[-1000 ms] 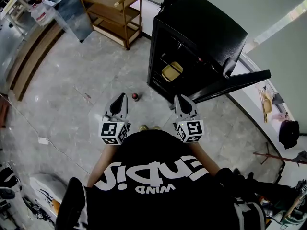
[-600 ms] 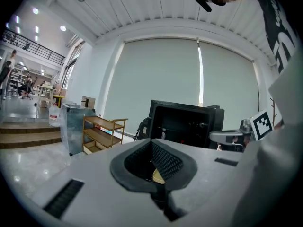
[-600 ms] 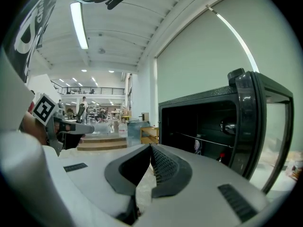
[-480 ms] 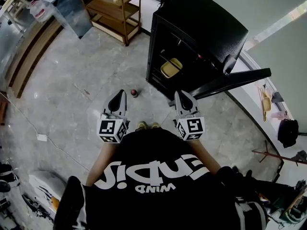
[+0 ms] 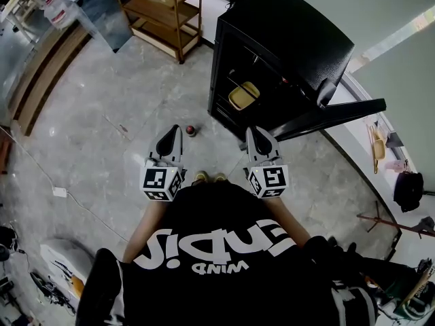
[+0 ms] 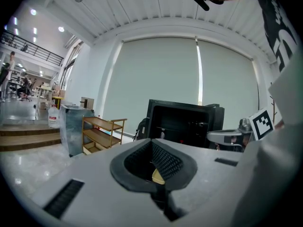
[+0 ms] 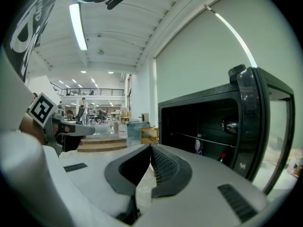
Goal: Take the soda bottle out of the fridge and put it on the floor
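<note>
In the head view, a small dark bottle with a red cap [image 5: 191,130] stands on the grey floor just left of the black fridge [image 5: 285,39]. The fridge door [image 5: 333,117] hangs open to the right. My left gripper [image 5: 174,130] is shut and empty, its tip close beside the bottle. My right gripper [image 5: 253,133] is also shut and empty, pointing at the fridge's open front. The right gripper view shows another red-capped bottle [image 7: 222,158] low inside the fridge [image 7: 208,126]. A yellow object [image 5: 242,95] lies on a fridge shelf.
A wooden shelf cart [image 5: 160,12] stands at the back left, next to a metal bin [image 5: 102,12]. Steps [image 5: 41,80] run along the left side. A white power strip [image 5: 60,193] with a cable lies on the floor at left. My feet [image 5: 209,178] are between the grippers.
The view has shifted slightly. Both grippers stay shut side by side in front of the fridge, and the bottle on the floor has not moved.
</note>
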A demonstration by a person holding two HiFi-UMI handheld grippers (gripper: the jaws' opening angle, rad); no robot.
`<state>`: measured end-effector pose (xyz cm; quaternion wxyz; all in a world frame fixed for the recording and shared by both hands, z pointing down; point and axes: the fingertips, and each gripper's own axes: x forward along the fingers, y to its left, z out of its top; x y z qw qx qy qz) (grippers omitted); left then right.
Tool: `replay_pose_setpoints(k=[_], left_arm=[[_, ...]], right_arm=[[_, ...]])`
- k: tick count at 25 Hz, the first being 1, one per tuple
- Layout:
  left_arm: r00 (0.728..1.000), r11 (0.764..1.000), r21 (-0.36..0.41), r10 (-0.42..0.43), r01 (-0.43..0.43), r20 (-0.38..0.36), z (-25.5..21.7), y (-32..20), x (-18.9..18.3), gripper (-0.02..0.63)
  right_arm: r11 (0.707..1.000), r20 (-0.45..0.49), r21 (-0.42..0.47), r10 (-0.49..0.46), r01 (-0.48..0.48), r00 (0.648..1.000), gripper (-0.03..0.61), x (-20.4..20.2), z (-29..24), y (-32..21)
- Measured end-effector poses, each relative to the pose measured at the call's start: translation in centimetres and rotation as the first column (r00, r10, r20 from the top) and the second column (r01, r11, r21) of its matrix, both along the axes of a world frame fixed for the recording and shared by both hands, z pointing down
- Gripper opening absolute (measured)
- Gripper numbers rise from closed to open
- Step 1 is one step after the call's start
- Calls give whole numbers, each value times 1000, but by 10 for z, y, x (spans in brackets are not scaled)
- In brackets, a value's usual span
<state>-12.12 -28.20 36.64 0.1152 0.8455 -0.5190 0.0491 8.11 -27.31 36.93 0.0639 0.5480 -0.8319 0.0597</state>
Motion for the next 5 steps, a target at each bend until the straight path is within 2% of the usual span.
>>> replay_pose_setpoints(k=[5], left_arm=[[1000, 1000, -3, -15, 15, 0, 3, 1, -1, 6]], right_arm=[[1000, 0, 12, 3, -3, 1000, 25, 2, 1, -2]])
